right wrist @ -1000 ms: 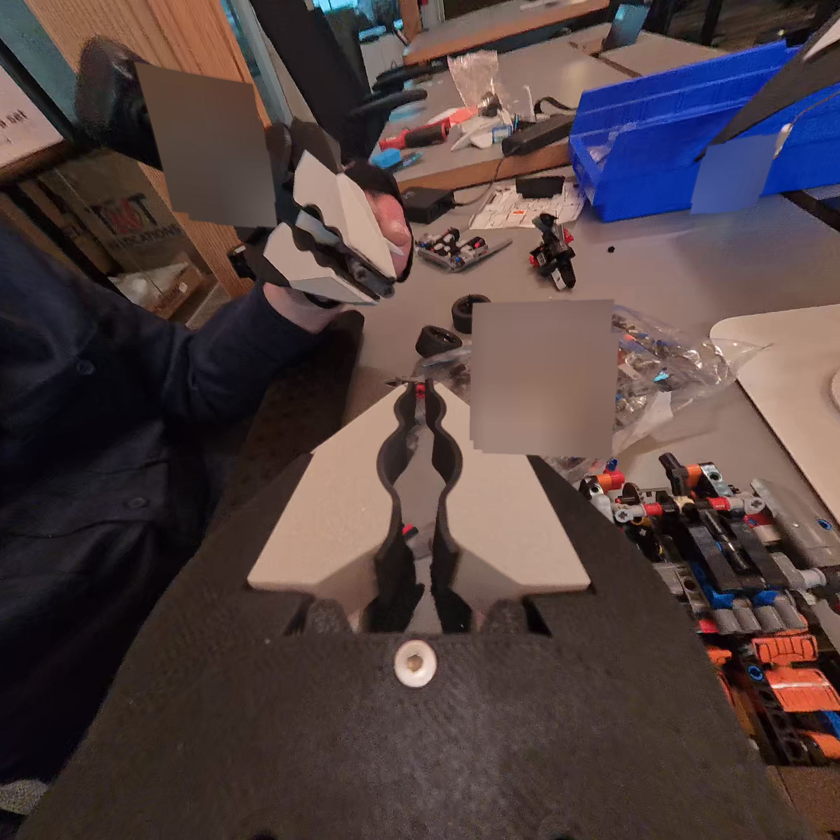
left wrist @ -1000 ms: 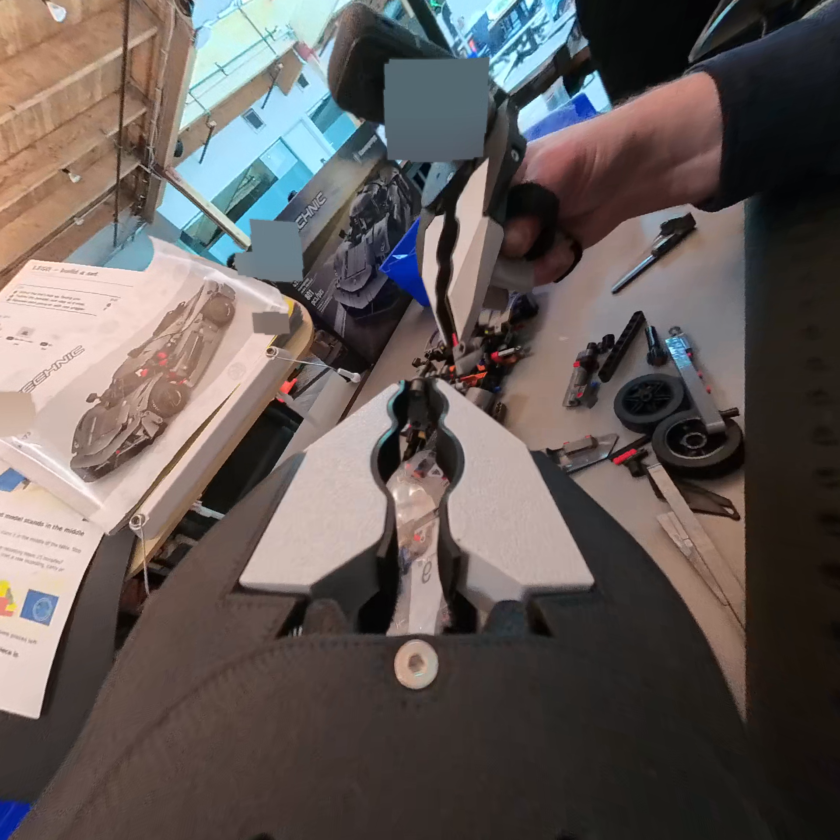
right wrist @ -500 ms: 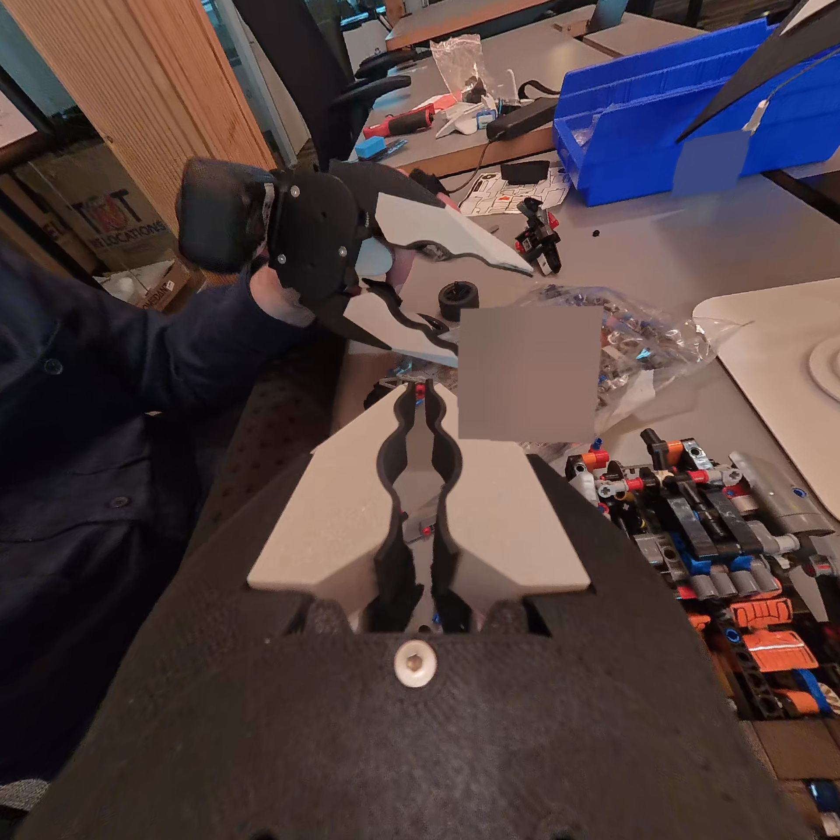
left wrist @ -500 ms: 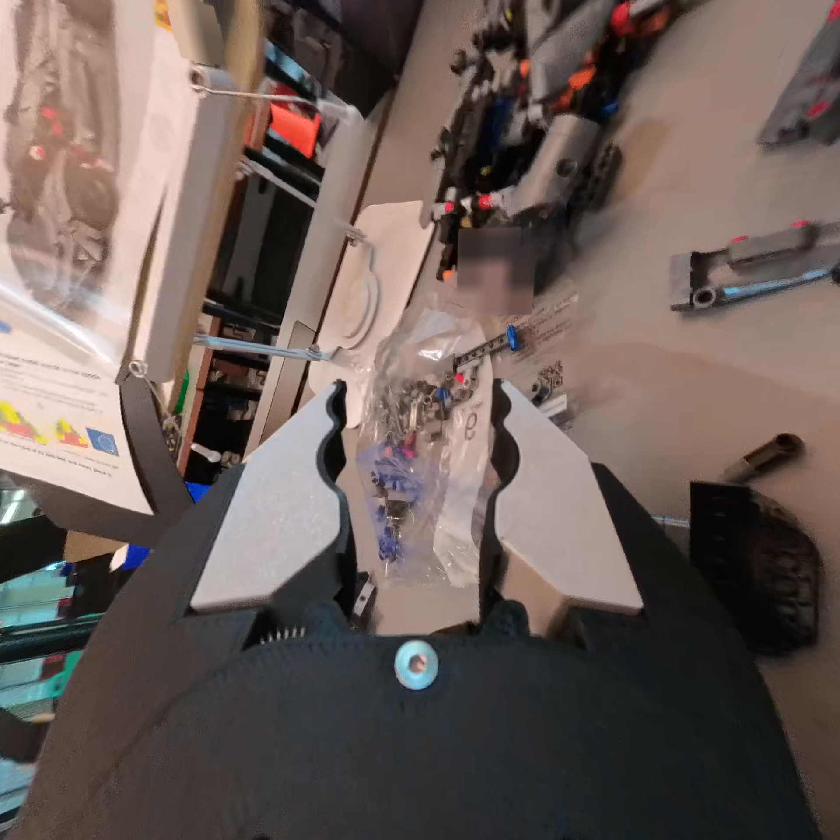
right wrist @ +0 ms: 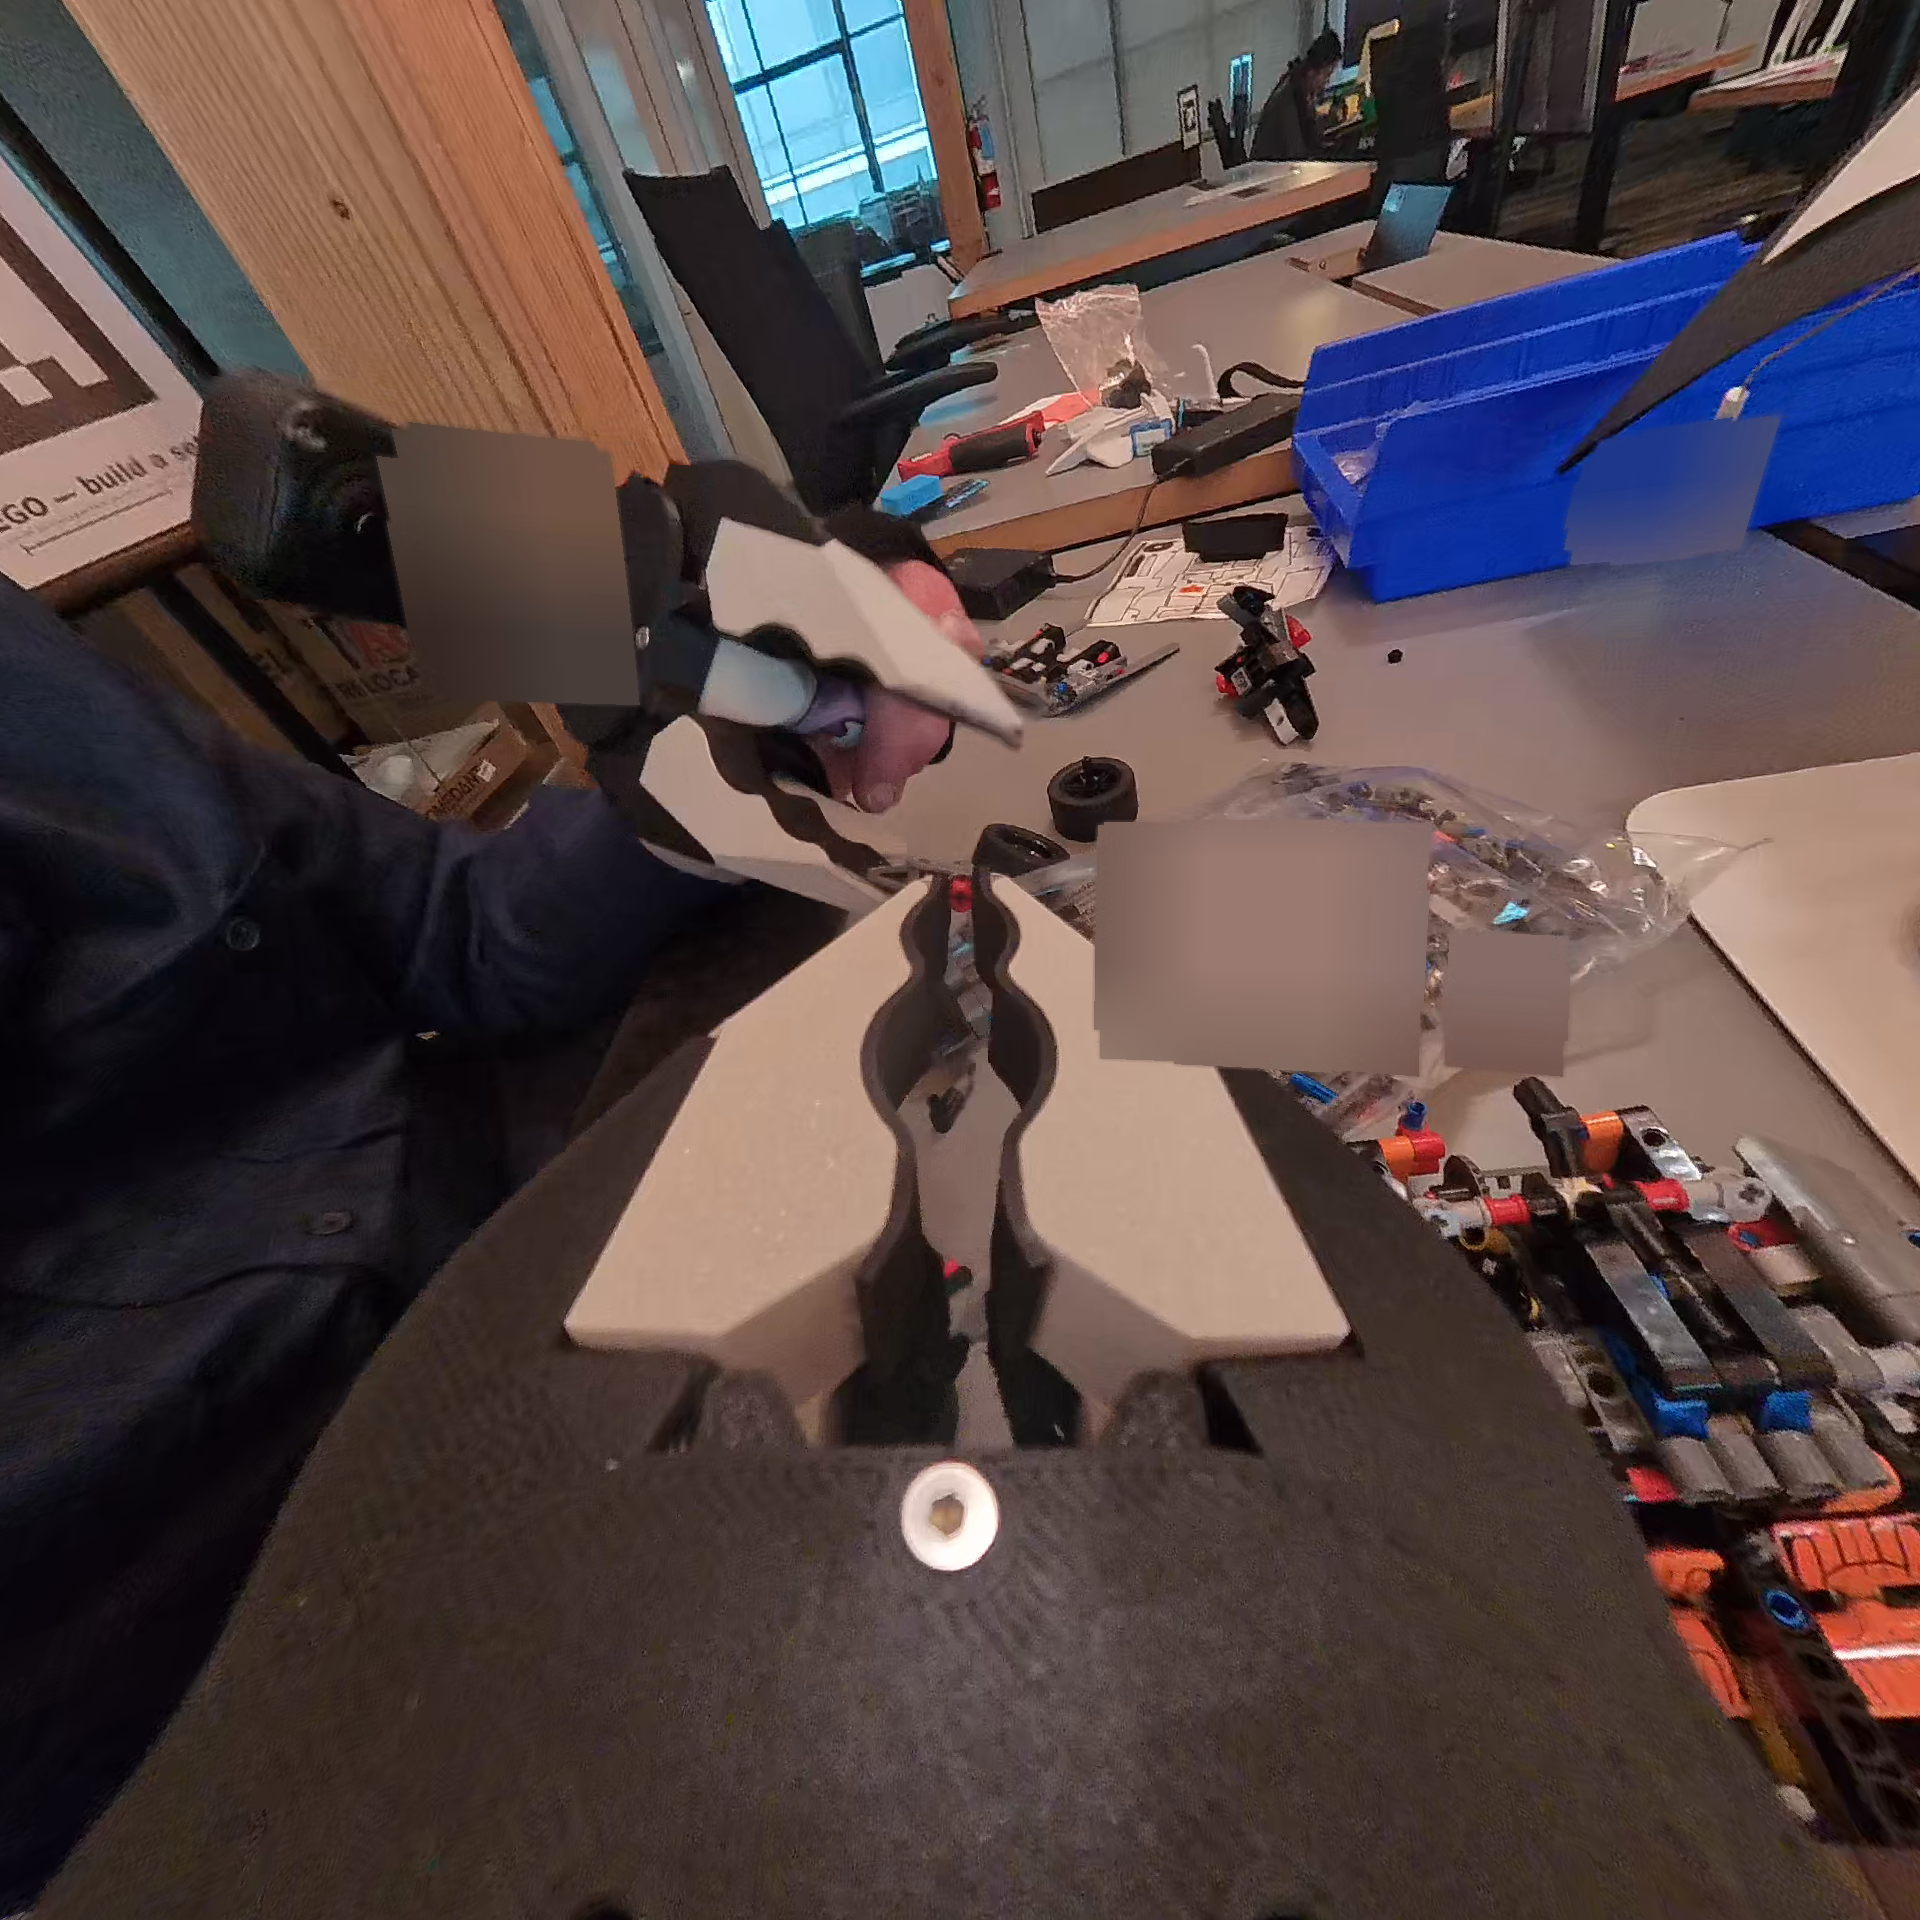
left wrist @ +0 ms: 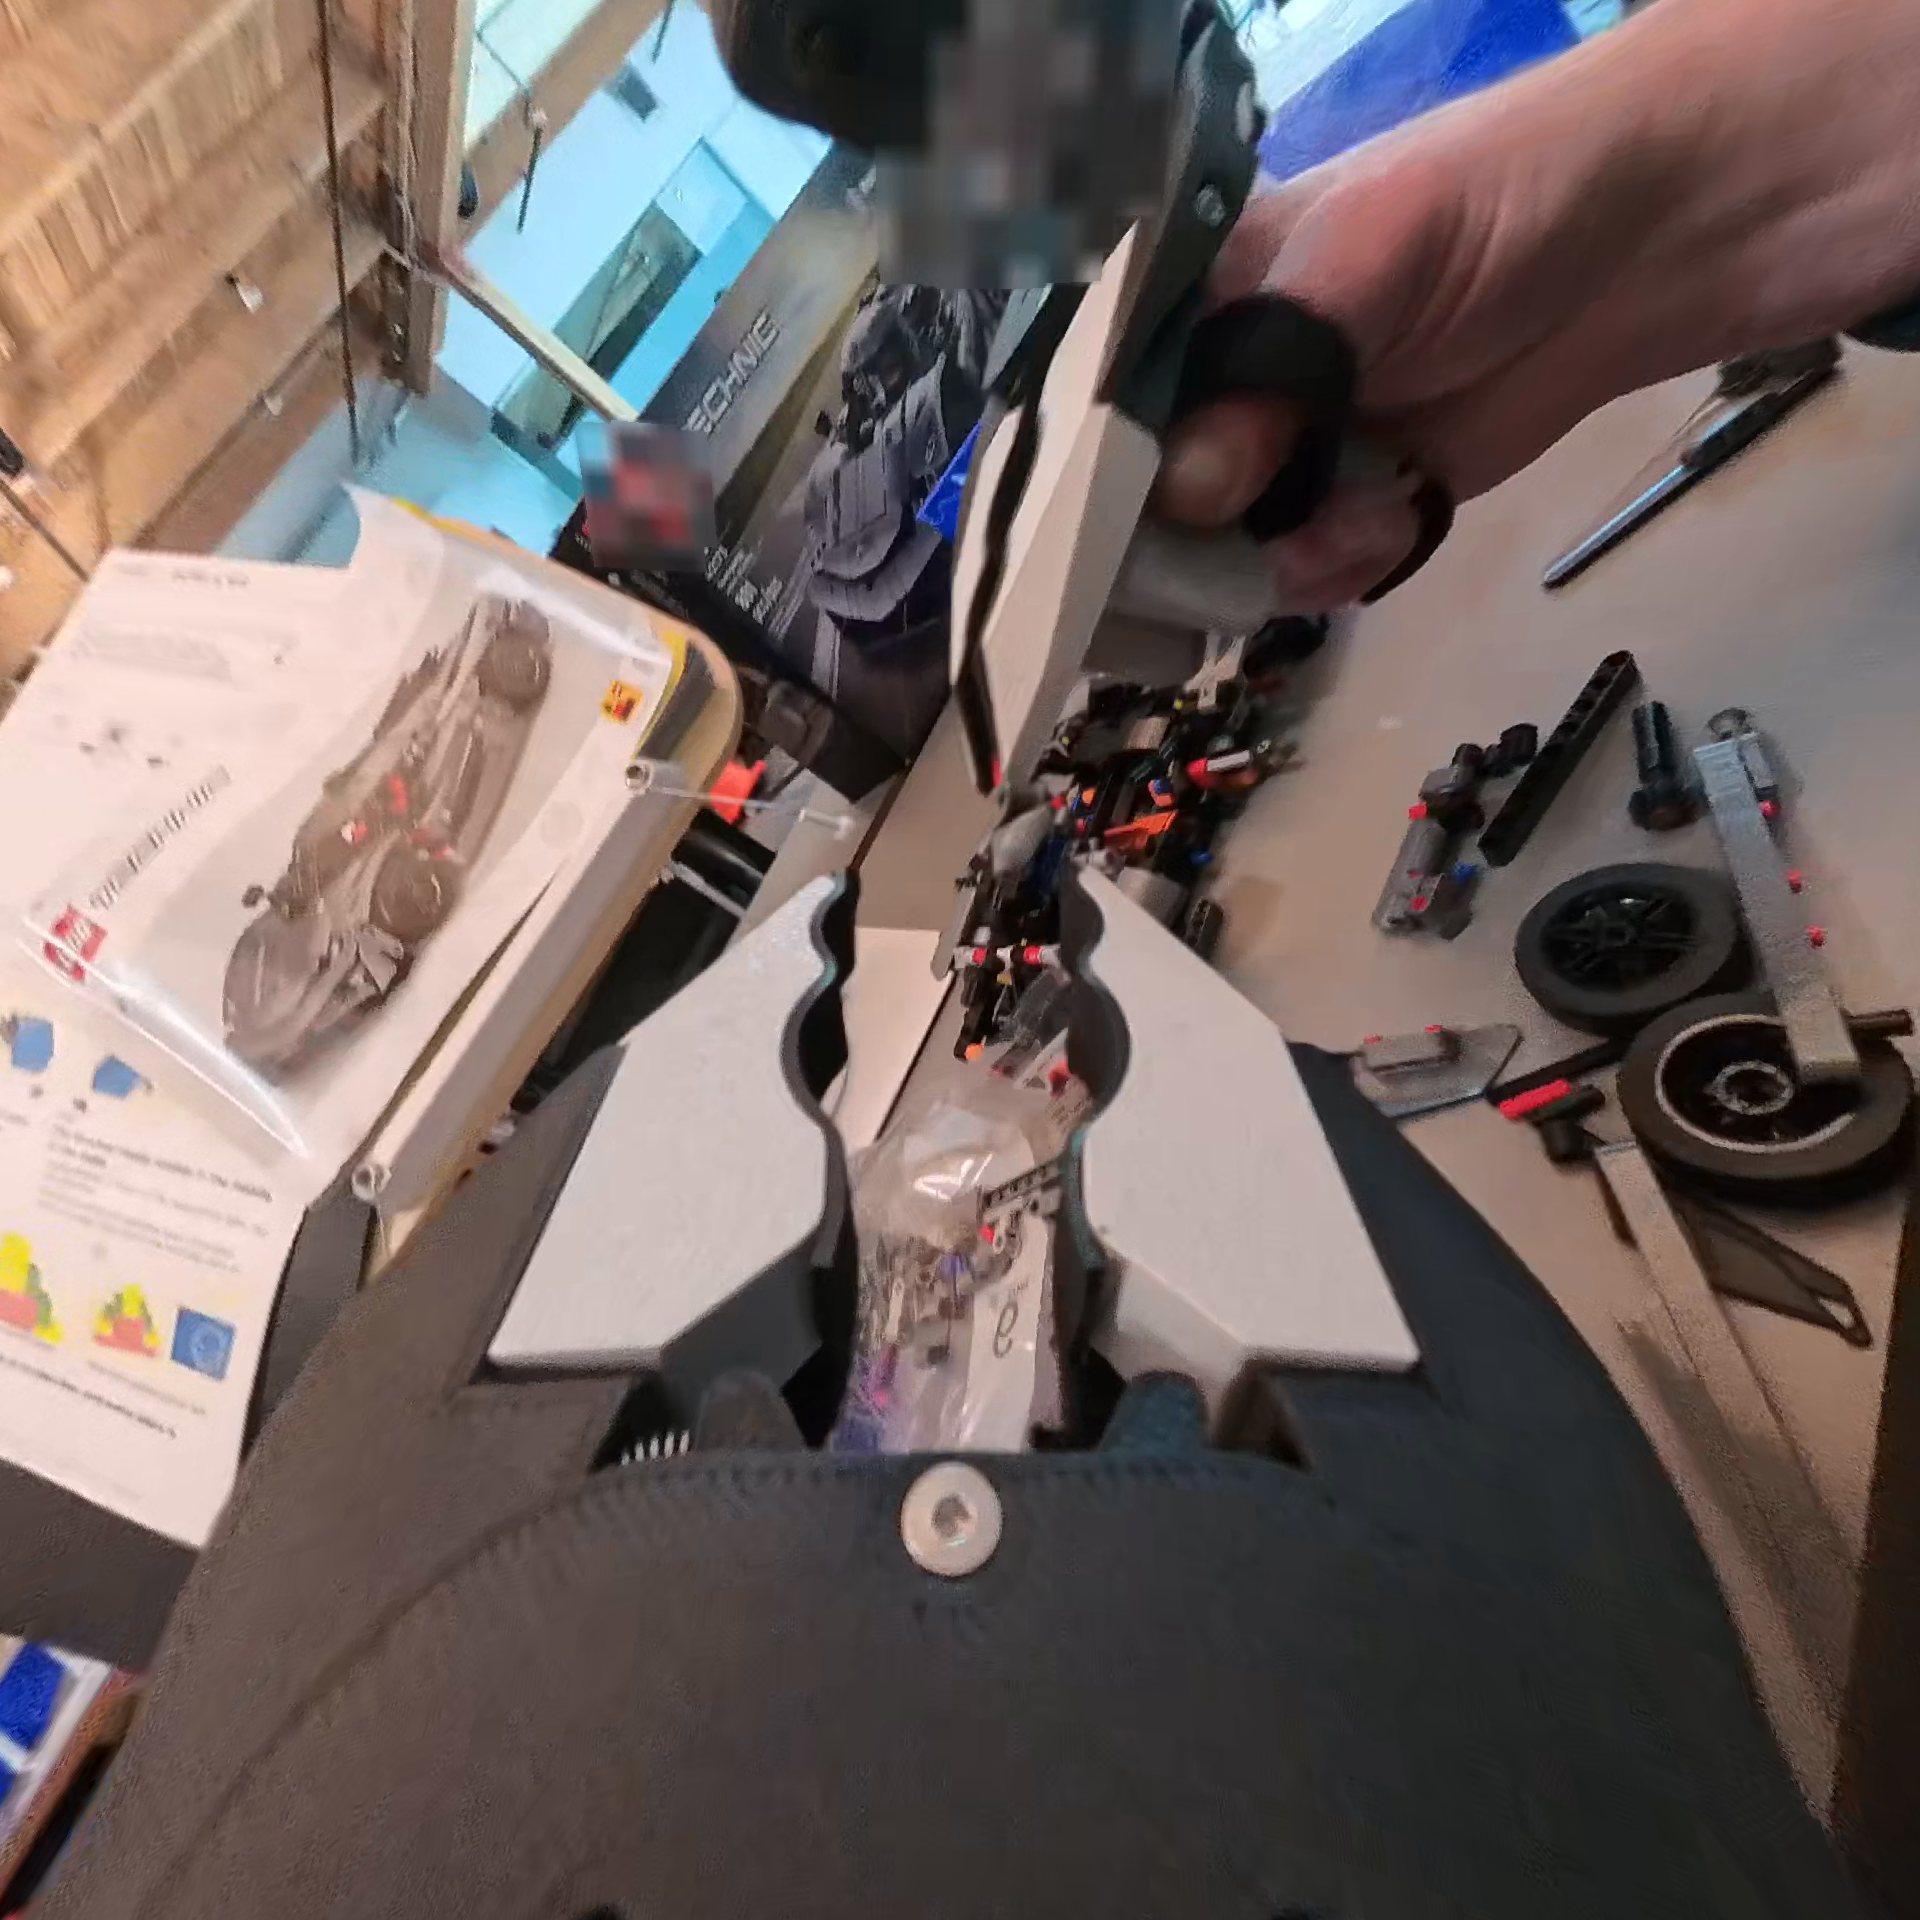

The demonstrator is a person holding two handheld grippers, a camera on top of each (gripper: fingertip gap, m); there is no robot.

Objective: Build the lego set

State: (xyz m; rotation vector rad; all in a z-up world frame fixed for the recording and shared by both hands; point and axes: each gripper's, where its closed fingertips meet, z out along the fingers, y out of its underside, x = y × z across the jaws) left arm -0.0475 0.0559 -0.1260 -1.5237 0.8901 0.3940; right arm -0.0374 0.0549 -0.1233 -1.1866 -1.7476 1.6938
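The grey desk (right wrist: pixel 1558 665) carries everything, but each view shows its own half. Only the right wrist view takes in the blue bin (right wrist: pixel 1507 416) at the back, the office chair (right wrist: pixel 790 312) by the wooden pillar (right wrist: pixel 416 260), and a person's dark sleeve (right wrist: pixel 312 935) at the left. Only the left wrist view shows the instruction sheets (left wrist: pixel 260 831) propped at the left, the dark set box (left wrist: pixel 831 499) behind them, and two loose black wheels (left wrist: pixel 1704 1008) lying among grey beams at the right.

The part-built lego model (right wrist: pixel 1662 1299) lies on the desk at the lower right of the right wrist view: a long chassis of black and grey beams studded with red, blue and orange pins. In the left wrist view the same model (left wrist: pixel 1122 810) sits mid-desk, just under the far gripper's tips. A clear bag of small parts (right wrist: pixel 1507 862) lies beside the model.

The left hand-held gripper (left wrist: pixel 956 914) is spread, its fingers (left wrist: pixel 707 1143) on either side of the bag of parts (left wrist: pixel 956 1226); whether they touch it I cannot tell. In the right wrist view this left gripper (right wrist: pixel 935 790) slants down toward the desk.

The right hand-held gripper (right wrist: pixel 961 894) has its tips pressed nearly together on a small red piece (right wrist: pixel 958 889). From the left wrist view, a hand (left wrist: pixel 1455 312) grips it from above, tips pointed down at the model.
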